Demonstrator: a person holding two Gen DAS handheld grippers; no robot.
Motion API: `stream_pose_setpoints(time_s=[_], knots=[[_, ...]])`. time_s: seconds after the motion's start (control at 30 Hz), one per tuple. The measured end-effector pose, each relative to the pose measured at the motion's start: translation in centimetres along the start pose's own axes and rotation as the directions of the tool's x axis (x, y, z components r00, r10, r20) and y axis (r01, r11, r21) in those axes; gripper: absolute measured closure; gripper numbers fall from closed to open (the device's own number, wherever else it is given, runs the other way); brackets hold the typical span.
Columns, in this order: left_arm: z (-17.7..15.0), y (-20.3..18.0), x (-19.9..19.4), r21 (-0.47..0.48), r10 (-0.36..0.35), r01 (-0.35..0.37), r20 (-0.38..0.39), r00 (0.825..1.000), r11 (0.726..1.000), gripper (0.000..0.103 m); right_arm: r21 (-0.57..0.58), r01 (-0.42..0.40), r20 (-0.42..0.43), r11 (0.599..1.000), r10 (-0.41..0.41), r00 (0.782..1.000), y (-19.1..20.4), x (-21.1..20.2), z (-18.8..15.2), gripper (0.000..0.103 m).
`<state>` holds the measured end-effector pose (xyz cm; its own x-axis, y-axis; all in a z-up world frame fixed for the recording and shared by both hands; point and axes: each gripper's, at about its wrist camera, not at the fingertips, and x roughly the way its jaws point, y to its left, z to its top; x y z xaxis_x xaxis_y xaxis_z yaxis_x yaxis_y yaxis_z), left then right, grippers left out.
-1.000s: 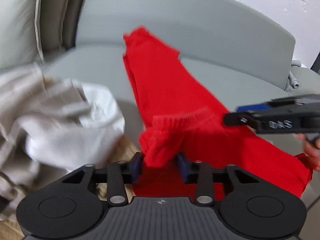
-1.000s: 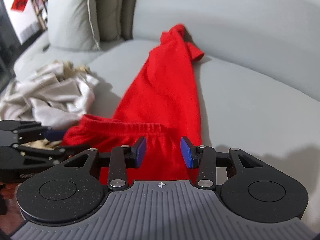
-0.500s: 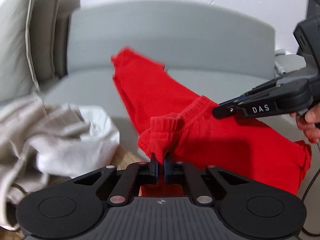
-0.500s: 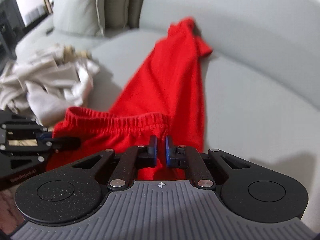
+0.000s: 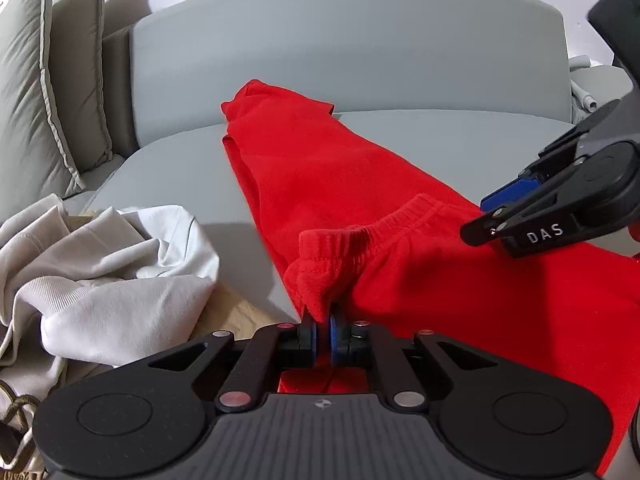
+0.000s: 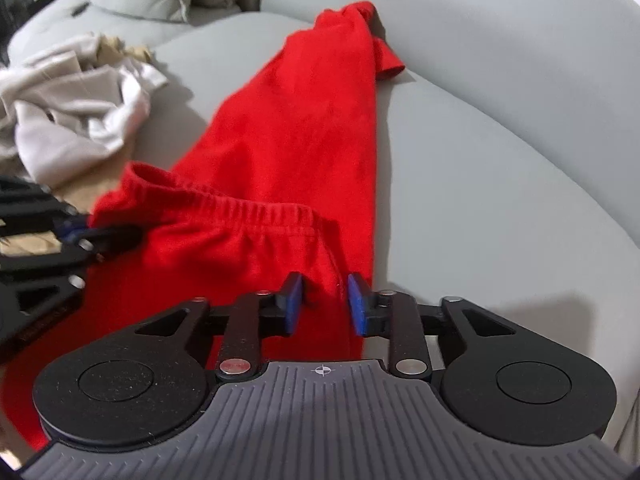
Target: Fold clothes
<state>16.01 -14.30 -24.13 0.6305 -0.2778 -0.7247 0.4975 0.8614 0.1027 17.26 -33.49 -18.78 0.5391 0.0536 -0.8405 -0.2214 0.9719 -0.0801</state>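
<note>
Red trousers (image 5: 340,184) lie stretched along the grey sofa seat, legs toward the backrest and the elastic waistband (image 5: 384,228) nearest me. My left gripper (image 5: 322,334) is shut on the left corner of that waistband, which bunches up above the pads. In the right wrist view the same trousers (image 6: 304,120) run away from my right gripper (image 6: 324,304). Its jaws are opening, and the right end of the waistband (image 6: 224,204) still sits between the blue pads without being pressed. The left gripper (image 6: 80,232) shows at the left edge there.
A rumpled pile of beige and white clothes (image 5: 100,272) lies left of the trousers. Pale cushions (image 5: 36,80) lean at the far left. The sofa backrest (image 5: 340,40) curves behind, and bare seat (image 6: 480,180) stretches to the right.
The left jaws closed on the waistband corner and stayed closed. The right jaws closed on the other end, then spread apart again. Both views shifted slightly.
</note>
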Motion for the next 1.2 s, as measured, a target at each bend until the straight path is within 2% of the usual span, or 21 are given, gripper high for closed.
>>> stream_pose_setpoints(time_s=[0.07, 0.1, 0.17, 0.27, 0.33, 0.37, 0.43, 0.47, 0.53, 0.6, 0.7, 0.83, 0.9, 1.03, 1.1, 1.17, 1.2], knots=[[-0.1, 0.1, 0.0, -0.015, -0.003, 0.003, 0.002, 1.000, 1.000, 0.096, -0.011, 0.004, 0.026, 1.000, -0.004, 1.000, 0.0, -0.5, 0.3, 0.064], [-0.1, 0.1, -0.1, -0.021, -0.004, 0.004, 0.002, 1.000, 1.000, 0.096, -0.013, -0.004, 0.079, 1.000, 0.005, 0.997, 0.0, -1.4, 0.5, 0.064], [-0.1, 0.1, -0.3, -0.032, -0.010, 0.010, 0.000, 1.000, 0.999, 0.096, -0.007, -0.058, 0.135, 0.998, 0.059, 0.989, 0.0, -1.9, 0.7, 0.064], [-0.2, 0.0, -0.3, -0.036, -0.016, 0.016, -0.003, 1.000, 0.999, 0.095, -0.015, -0.098, 0.115, 0.995, 0.099, 0.988, 0.2, -0.9, 1.5, 0.064], [-0.3, 0.2, 0.0, -0.043, -0.022, 0.022, -0.009, 1.000, 0.999, 0.094, -0.014, -0.096, 0.061, 0.995, 0.097, 0.993, 0.5, 1.2, 2.0, 0.060], [-0.3, 0.3, 0.0, -0.045, -0.024, 0.023, -0.010, 1.000, 0.999, 0.094, 0.001, -0.104, 0.035, 0.995, 0.104, 0.994, 0.5, 2.0, 2.1, 0.062], [-0.3, 0.2, 0.0, -0.041, -0.024, 0.023, -0.008, 1.000, 0.999, 0.094, 0.023, -0.118, 0.010, 0.993, 0.118, 0.993, 0.6, 2.9, 2.1, 0.077], [-0.3, 0.1, -0.1, -0.038, -0.023, 0.023, -0.006, 1.000, 0.999, 0.095, 0.008, -0.110, 0.018, 0.994, 0.110, 0.994, 0.8, 2.7, 2.1, 0.087], [-0.5, -0.7, -0.8, 0.011, 0.004, -0.004, 0.022, 1.000, 1.000, 0.096, -0.071, -0.068, 0.056, 0.995, 0.072, 0.996, 2.0, 1.4, 1.7, 0.090], [-0.8, -1.6, -1.8, 0.071, 0.034, -0.038, 0.063, 0.997, 0.997, 0.097, -0.135, -0.012, 0.127, 0.991, 0.029, 0.992, 3.0, -0.6, 1.1, 0.090], [-1.3, -3.1, -3.6, 0.165, 0.080, -0.105, 0.149, 0.986, 0.981, 0.097, -0.154, 0.039, 0.239, 0.987, -0.001, 0.971, 3.6, -3.5, 0.3, 0.090], [-0.4, -3.6, -4.6, 0.180, 0.097, -0.140, 0.228, 0.969, 0.974, 0.097, -0.169, 0.104, 0.326, 0.980, -0.044, 0.944, 4.1, -5.6, -0.4, 0.090], [0.7, -3.1, -4.1, 0.155, 0.095, -0.134, 0.234, 0.968, 0.979, 0.097, -0.149, 0.136, 0.360, 0.979, -0.074, 0.930, 3.6, -6.2, -0.1, 0.090], [2.5, -2.3, -2.4, 0.118, 0.091, -0.119, 0.224, 0.970, 0.986, 0.097, -0.078, 0.103, 0.356, 0.992, -0.069, 0.932, 1.9, -5.5, 1.5, 0.090], [2.9, -1.9, -0.4, 0.099, 0.099, -0.119, 0.189, 0.977, 0.988, 0.091, -0.067, 0.102, 0.350, 0.993, -0.072, 0.934, 1.3, -4.4, 2.1, 0.089], [3.3, -1.6, 1.7, 0.078, 0.109, -0.122, 0.149, 0.983, 0.989, 0.078, -0.054, 0.109, 0.337, 0.993, -0.085, 0.938, 1.0, -2.7, 2.7, 0.087], [3.3, -1.3, 2.6, 0.052, 0.123, -0.129, 0.105, 0.987, 0.990, 0.075, -0.029, 0.091, 0.307, 0.995, -0.078, 0.949, 0.5, -1.4, 3.0, 0.084]])
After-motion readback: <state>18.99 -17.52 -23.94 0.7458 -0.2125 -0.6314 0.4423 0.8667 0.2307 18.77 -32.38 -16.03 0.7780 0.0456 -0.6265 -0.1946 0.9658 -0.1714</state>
